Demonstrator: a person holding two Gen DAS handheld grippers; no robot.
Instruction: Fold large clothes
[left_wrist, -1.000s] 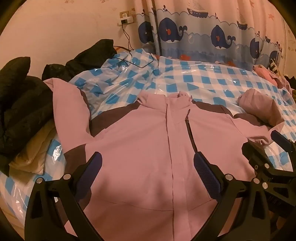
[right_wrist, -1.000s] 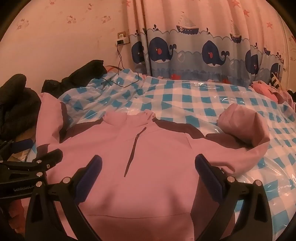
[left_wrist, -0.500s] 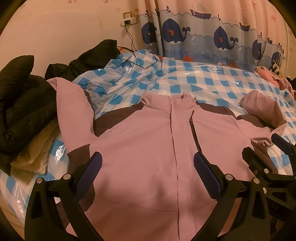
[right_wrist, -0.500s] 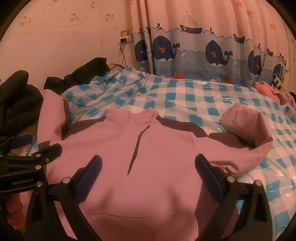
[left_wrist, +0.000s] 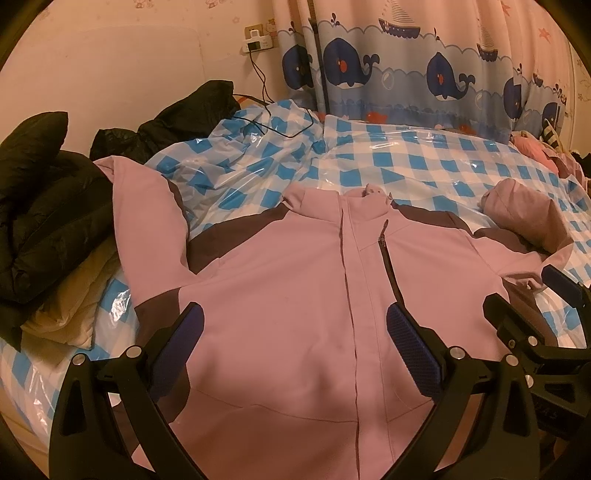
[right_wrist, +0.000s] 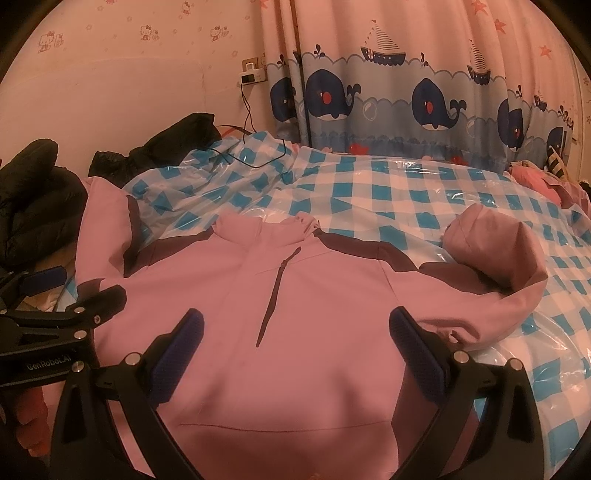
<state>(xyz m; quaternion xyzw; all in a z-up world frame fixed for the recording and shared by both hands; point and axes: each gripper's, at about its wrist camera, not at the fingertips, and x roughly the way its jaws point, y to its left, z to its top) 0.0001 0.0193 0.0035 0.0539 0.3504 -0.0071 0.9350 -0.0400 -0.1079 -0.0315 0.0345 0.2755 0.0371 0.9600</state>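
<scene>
The bed (left_wrist: 424, 173) carried the jacket (left_wrist: 295, 295), which lay front-up and spread flat, one sleeve (left_wrist: 144, 206) turned up at the left, the other (right_wrist: 491, 254) bunched at the right. Judged sound practice: straighten each sleeve, then fold it across the chest. The left gripper (left_wrist: 295, 347) and right gripper (right_wrist: 295, 347) hung over the hem, jaws spread wide, holding nothing.

plenty of open checkered bed (right_wrist: 406, 192) beyond the pink jacket (left_wrist: 295, 295), black coats (left_wrist: 40, 206) piled tight along the left, charger cable (left_wrist: 273, 125) trailing far back, pink clothes (right_wrist: 543, 184) crowding the right edge
</scene>
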